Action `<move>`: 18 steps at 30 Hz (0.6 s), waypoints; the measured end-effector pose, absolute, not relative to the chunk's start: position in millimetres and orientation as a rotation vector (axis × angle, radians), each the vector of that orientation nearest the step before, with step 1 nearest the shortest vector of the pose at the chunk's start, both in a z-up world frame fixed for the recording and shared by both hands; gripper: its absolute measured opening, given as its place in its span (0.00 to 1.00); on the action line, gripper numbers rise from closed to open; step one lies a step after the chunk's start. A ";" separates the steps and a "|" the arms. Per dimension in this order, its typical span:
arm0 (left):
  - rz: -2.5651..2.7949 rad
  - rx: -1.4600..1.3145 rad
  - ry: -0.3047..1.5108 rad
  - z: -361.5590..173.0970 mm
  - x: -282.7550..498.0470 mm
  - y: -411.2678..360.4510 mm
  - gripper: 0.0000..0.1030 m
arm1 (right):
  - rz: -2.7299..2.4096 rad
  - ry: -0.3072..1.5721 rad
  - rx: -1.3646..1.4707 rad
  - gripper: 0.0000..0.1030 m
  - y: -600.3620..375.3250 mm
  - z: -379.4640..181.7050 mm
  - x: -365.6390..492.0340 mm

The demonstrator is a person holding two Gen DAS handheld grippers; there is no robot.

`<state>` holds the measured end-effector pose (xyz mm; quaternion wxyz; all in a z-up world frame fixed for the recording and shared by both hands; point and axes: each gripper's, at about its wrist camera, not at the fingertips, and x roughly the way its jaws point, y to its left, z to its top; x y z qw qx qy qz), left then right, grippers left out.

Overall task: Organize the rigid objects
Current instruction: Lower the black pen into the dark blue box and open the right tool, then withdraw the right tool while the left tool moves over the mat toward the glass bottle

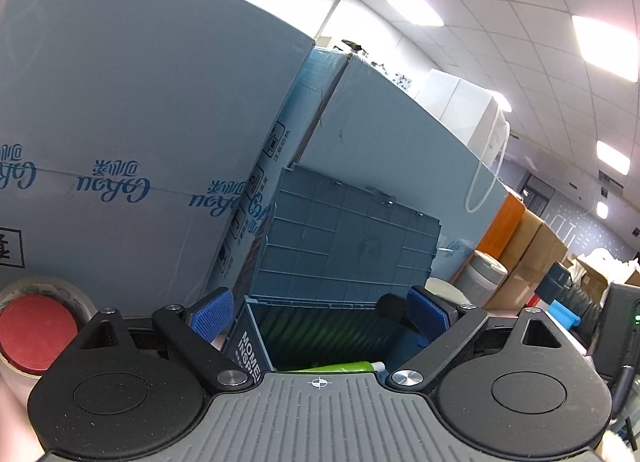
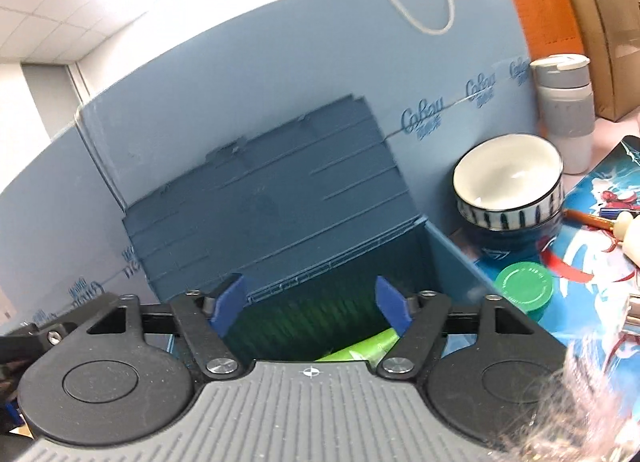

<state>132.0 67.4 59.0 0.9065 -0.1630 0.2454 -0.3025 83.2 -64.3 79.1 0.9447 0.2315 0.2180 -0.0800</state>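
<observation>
From the left wrist, the left gripper (image 1: 318,312) hangs over the open blue plastic storage bin (image 1: 280,338) with its jaws apart and nothing between them. The bin's ribbed blue lid (image 1: 344,234) stands tipped back against pale blue cardboard cartons (image 1: 140,109). A lime-green plastic tube with a white cap (image 1: 344,366) lies inside the bin, near its front edge. A roll of tape around a red disc (image 1: 36,334) sits at the left.

From the right wrist, the right gripper (image 2: 310,308) also stands apart and empty above the bin — the green tube (image 2: 360,346) lies just below its right finger. On the printed blue mat (image 2: 592,262), beside the bin's right wall, are a white-lined striped ceramic bowl (image 2: 508,189), a round green lid (image 2: 524,288) and, behind them, a grey-and-white flask (image 2: 566,105).

The propped lid could drop if a gripper nudges it, and a careless reach rightward could knock the bowl. The room is an office with ceiling panel lights and stacked boxes.
</observation>
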 end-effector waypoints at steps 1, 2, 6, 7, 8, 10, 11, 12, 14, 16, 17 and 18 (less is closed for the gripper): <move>-0.627 -0.334 0.505 59.3 131.4 66.8 0.93 | -0.161 0.437 0.480 0.71 -70.3 80.0 82.3; -0.631 -0.331 0.504 59.8 130.7 65.9 0.93 | -0.159 0.428 0.484 0.72 -72.3 81.6 79.5; -0.643 -0.314 0.492 62.6 127.4 61.8 0.93 | -0.155 0.379 0.464 0.77 -76.1 91.1 62.5; -0.647 -0.311 0.488 63.5 126.5 60.9 0.93 | -0.152 0.365 0.461 0.77 -77.0 93.5 56.5; -0.654 -0.311 0.483 64.6 125.5 60.1 0.93 | -0.149 0.351 0.459 0.78 -79.2 95.7 50.8; -0.672 -0.317 0.474 66.8 123.5 58.9 0.93 | -0.149 0.318 0.457 0.79 -83.3 100.5 37.5; -0.681 -0.318 0.468 68.0 122.0 58.1 0.93 | -0.152 0.300 0.450 0.79 -86.0 102.3 29.2; -0.689 -0.318 0.463 69.3 120.4 56.9 0.93 | -0.158 0.280 0.440 0.80 -89.6 103.8 21.0; -0.705 -0.312 0.451 71.7 116.5 53.7 0.93 | -0.180 0.239 0.425 0.81 -97.5 107.3 3.5; -0.718 -0.301 0.442 73.8 112.3 49.7 0.93 | -0.196 0.202 0.407 0.82 -107.0 109.0 -13.3; -0.723 -0.293 0.436 75.0 110.0 47.5 0.93 | -0.207 0.184 0.395 0.82 -112.1 109.5 -21.6; -0.728 -0.286 0.431 76.0 107.5 45.2 0.93 | -0.220 0.162 0.385 0.82 -117.6 109.6 -30.5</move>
